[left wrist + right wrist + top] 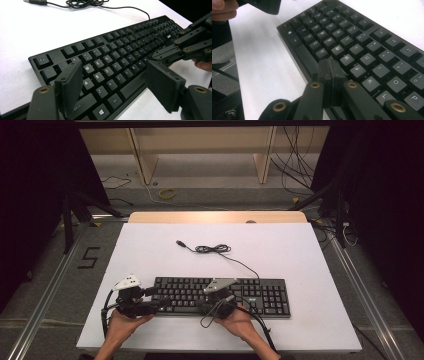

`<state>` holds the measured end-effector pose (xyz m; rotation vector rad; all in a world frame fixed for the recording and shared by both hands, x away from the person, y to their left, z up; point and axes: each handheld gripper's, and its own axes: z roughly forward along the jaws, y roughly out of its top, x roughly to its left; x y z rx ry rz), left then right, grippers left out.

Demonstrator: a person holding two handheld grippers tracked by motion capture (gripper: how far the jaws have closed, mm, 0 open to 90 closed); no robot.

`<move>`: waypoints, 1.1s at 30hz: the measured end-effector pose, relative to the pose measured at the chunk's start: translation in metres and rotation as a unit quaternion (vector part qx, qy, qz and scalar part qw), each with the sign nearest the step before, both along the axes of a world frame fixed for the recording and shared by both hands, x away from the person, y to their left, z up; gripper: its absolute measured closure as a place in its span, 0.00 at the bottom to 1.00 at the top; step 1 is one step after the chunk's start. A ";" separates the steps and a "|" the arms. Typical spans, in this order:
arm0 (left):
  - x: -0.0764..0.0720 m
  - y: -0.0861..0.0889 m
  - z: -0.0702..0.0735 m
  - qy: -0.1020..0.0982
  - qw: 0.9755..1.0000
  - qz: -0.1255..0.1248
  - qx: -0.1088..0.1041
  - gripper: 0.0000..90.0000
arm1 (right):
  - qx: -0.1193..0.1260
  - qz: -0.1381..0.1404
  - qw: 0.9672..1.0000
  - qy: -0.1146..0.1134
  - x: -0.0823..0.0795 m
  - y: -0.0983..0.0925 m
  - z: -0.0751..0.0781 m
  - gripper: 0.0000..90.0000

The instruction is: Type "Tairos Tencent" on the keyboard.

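We see a white rectangular tabletop (150,250) with a pale wooden strip (215,217) along its far edge, grey floor (45,270) bearing a black taped figure (89,257), light wooden shelving legs (145,162) behind, loose black cables (295,165), a coiled yellow cable (167,194), dark surroundings at both sides

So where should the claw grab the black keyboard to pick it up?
Best bet: the keyboard's thin front edge, from the person's side. It lies flat, too wide to span, so the open left gripper could pinch that edge, perhaps with the right gripper too.

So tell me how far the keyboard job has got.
Done: keyboard lies flat, both grippers over it. In hand: right gripper, jaws shut, tips near the B/N keys; left gripper open above the left keys. Left: cable lies coiled, plug free on the table.
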<state>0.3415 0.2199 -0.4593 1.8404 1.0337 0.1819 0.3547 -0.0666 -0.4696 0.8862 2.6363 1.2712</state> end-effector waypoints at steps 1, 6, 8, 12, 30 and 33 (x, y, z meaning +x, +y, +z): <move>0.000 0.000 0.000 0.000 1.000 0.000 -0.001 0.33 | -0.001 0.001 1.000 0.001 0.000 0.001 0.000 1.00; -0.002 0.001 -0.001 0.000 1.000 0.000 -0.004 0.33 | -0.007 -0.001 1.000 0.000 0.000 0.004 -0.003 1.00; -0.002 0.001 -0.001 0.000 1.000 0.000 -0.006 0.33 | -0.011 -0.001 1.000 0.000 0.000 0.005 -0.004 1.00; -0.003 0.000 -0.001 0.000 1.000 0.000 -0.008 0.33 | -0.015 0.002 1.000 0.001 0.001 0.006 -0.006 1.00; -0.002 0.000 -0.001 0.001 1.000 -0.003 -0.008 0.33 | -0.032 -0.001 0.999 0.003 0.001 0.010 -0.013 1.00; -0.002 0.000 -0.001 0.000 1.000 -0.003 -0.006 0.33 | -0.028 -0.005 1.000 0.009 0.001 0.010 -0.012 1.00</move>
